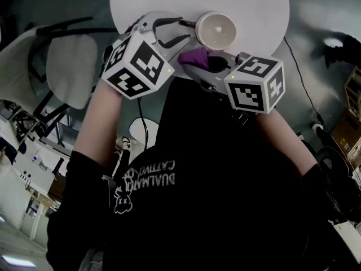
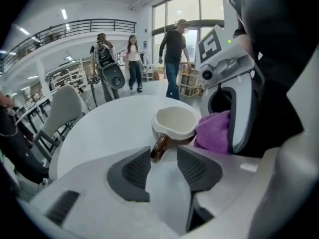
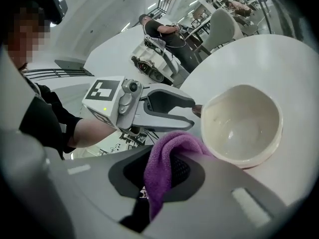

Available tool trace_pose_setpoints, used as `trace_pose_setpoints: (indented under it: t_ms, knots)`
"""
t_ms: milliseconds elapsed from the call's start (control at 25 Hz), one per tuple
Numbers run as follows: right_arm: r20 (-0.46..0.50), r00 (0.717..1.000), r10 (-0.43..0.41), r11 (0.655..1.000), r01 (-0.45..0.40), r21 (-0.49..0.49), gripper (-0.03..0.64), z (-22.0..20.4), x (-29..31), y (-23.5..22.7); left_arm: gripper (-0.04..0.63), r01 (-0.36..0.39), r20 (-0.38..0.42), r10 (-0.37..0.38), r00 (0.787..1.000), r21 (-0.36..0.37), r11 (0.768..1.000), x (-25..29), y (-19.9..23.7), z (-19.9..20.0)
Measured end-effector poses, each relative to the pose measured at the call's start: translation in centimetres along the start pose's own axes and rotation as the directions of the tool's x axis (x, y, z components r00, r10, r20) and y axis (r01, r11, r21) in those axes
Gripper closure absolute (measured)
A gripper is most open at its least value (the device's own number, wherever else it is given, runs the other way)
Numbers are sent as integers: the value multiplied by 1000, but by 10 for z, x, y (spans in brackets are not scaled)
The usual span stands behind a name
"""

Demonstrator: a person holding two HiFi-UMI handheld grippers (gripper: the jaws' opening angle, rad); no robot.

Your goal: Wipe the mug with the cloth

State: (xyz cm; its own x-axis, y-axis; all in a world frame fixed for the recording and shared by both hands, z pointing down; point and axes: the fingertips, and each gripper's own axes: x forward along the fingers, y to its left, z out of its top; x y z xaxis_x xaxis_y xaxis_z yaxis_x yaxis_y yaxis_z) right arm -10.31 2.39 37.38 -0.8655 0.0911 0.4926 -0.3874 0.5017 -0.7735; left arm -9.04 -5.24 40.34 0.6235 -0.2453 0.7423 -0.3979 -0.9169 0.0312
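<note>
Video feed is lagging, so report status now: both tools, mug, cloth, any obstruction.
Left tool open, mug handle at its tips, ungripped. Right tool shut on purple cloth beside mug. Mug upright on white table. No obstruction.

We wore a black top (image 1: 225, 168) with white print (image 1: 149, 179) and sleeves (image 1: 79, 185) ending near the elbows. Our left gripper (image 2: 163, 156) and right gripper (image 3: 164, 171) had pale grey shells, dark ribbed pads (image 2: 132, 171), and white cubes (image 1: 138, 65) bearing black square markers and a green light (image 1: 170, 70).
</note>
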Motion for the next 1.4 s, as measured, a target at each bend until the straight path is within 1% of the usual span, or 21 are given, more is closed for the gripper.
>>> trace_pose_setpoints:
  t_ms: [80,160,240,360,400,480,680,880,960,1080,1200,1400]
  knots:
    - [-2,999,-40,999,40,-3,575,4,4,-3,429,37,-13,-36,999,46,998,4,1,-2]
    - [7,997,-82,997,82,11,574,6,2,-6,453,44,-22,-42,999,78,996,6,0,0]
    - [41,992,-122,992,120,37,575,12,-4,-9,454,47,-15,-46,999,99,994,11,-2,6]
    - [111,973,-201,978,193,79,575,28,-15,-16,467,41,-6,-40,999,128,991,17,-2,15]
    - [123,965,-230,971,220,89,575,32,-18,-18,485,35,-6,-35,999,135,990,18,0,16]
    - [129,951,-280,958,268,104,575,37,-19,-21,495,30,-4,-30,1000,143,989,17,3,15]
    - [135,917,-375,922,355,152,575,36,-12,-25,511,50,-15,-49,999,137,989,14,1,6]
    - [135,882,-452,886,426,183,575,34,-20,-35,529,86,-12,-86,996,56,995,11,-11,1]
    - [143,877,-459,879,426,214,575,35,-25,-38,529,82,-11,-81,997,43,996,11,-15,3]
    - [156,880,-449,881,405,245,575,40,-28,-36,530,67,-15,-66,998,37,997,9,-16,5]
    - [153,884,-441,887,404,223,577,38,-26,-34,531,61,-16,-60,998,27,998,7,-18,3]
    - [139,892,-429,896,402,188,577,36,-27,-34,532,76,-33,-76,997,25,997,6,-18,3]
